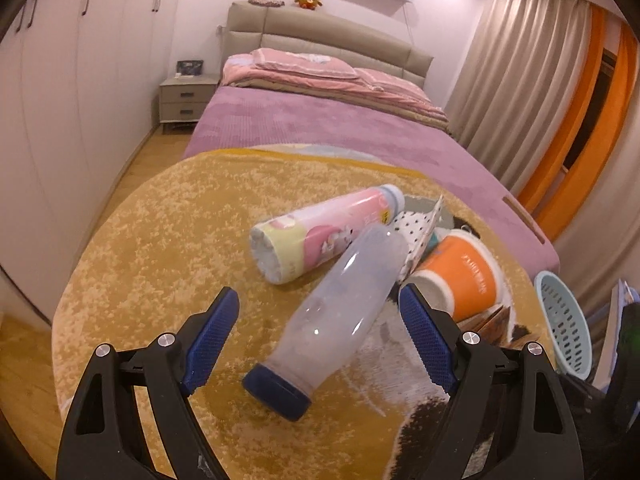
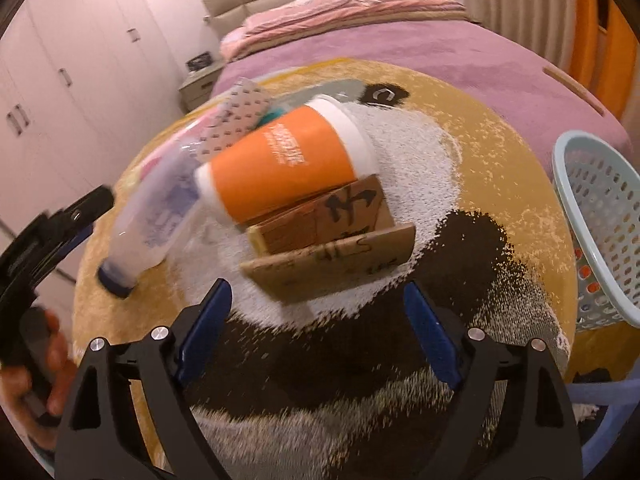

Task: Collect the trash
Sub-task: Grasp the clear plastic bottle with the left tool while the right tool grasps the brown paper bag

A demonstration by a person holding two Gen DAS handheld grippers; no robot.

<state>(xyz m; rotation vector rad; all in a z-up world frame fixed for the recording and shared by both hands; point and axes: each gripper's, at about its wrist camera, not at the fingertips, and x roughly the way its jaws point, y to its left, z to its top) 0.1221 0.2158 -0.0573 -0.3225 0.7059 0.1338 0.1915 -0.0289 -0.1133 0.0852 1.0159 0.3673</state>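
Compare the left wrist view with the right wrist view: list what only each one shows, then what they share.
Only the left wrist view shows the pink bottle clearly, lying on its side, and the open left gripper.

Only the right wrist view shows the cardboard pieces in full, under the orange cup, plus the open right gripper.

Both show the clear bottle with a dark blue cap, the orange cup, the yellow rug and the light blue basket.
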